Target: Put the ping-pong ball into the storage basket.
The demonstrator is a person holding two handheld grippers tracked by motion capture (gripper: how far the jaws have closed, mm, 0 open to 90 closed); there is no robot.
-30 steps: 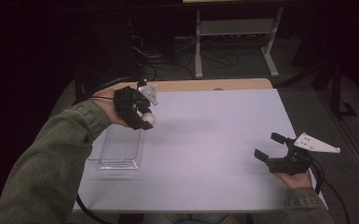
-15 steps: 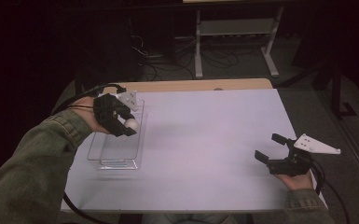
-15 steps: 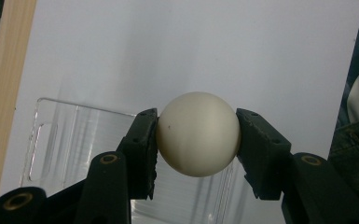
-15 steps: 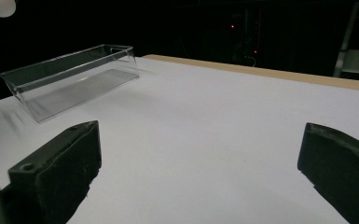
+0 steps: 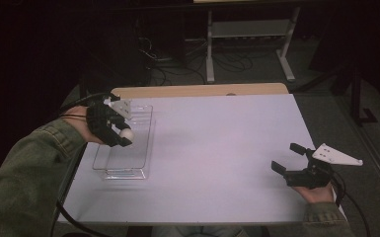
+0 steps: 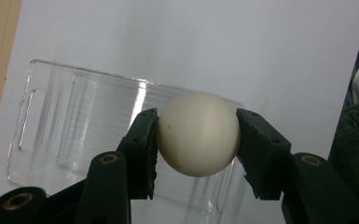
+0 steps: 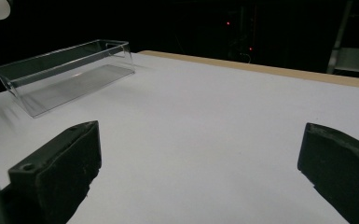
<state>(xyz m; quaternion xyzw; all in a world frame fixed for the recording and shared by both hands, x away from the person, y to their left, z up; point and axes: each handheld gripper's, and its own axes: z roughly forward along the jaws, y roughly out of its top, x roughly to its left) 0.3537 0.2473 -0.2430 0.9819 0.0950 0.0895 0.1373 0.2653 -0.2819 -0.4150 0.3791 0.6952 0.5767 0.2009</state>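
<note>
While the left claw (image 6: 196, 135) hung above the clear tray (image 6: 70, 116) near the surface's (image 5: 217, 143) left edge, its jaws pinched a white ball (image 6: 198, 133) between them; the right claw (image 5: 288, 159), jaws wide apart and empty, rested near the right edge.

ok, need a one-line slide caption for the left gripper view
Left gripper holds a white ball between its black jaws, above a clear plastic bin on the white table.

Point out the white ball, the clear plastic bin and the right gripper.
white ball (image 6: 198, 134): left gripper view, middle of its front surface, between the left gripper's jaws.
clear plastic bin (image 5: 121, 173): high view, near end wall.
right gripper (image 5: 289, 158): high view, the gap midway between its open fingertips.
</note>
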